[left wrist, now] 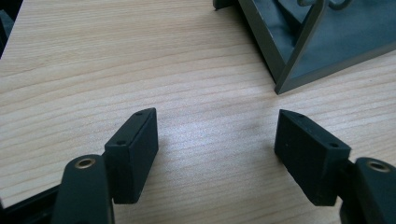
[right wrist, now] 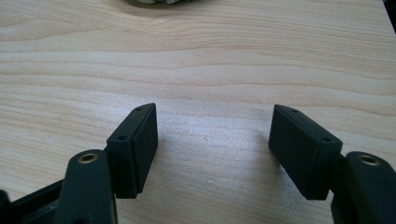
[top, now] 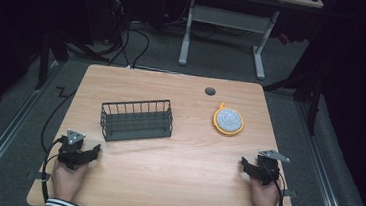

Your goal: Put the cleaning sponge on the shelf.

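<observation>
- Left gripper (top: pixel 97 150) rests at the table's (top: pixel 175 172) near left, jaws spread, empty; basket (top: pixel 137 120) just ahead
- Right gripper (top: pixel 244 164) near right, jaws spread, empty; scrubber (top: pixel 228 120), perhaps a sponge, well ahead

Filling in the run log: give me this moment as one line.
left tongs: open, empty | right tongs: open, empty | wire basket: mid-table, untouched | round scrubber: right of basket, untouched

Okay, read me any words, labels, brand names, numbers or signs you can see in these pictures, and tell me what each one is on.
None: no readable text anywhere.
Wire basket: no label or brand.
Round orange-rimmed scrubber: no print.
Wooden table: bare grain, no markings.
Left claw and right claw: plain black, no lettering.
</observation>
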Tool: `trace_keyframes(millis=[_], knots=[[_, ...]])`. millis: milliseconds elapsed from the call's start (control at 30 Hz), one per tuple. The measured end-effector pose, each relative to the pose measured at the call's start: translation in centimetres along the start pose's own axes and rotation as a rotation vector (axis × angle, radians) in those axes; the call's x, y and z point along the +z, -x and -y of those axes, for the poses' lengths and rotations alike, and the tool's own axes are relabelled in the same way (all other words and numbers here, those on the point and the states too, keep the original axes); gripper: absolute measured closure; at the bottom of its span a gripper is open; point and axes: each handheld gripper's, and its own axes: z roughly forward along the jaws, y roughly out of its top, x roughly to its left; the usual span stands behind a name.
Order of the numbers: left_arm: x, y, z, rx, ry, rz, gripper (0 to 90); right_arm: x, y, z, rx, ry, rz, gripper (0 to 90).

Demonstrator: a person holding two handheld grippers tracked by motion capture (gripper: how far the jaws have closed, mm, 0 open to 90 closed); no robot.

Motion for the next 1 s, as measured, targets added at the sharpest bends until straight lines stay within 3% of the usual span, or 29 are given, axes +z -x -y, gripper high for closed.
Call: trace_keyframes(millis=[400,700,1000], knots=[[-0.01,0.16,0.01,0.012,-0.006,0.007,28.1,-0.02,0.01,0.01,0.001,-0.001,0.001,33.0],[-0.16,0.05,0.15,0.009,-0.002,0.038,26.1,-0.03,0.03,0.01,0.003,-0.002,-0.001,32.9],[-0.18,0.0,0.13,0.016,0.002,0.043,29.5,-0.01,0.03,0.01,0.004,0.0,-0.001,33.4]])
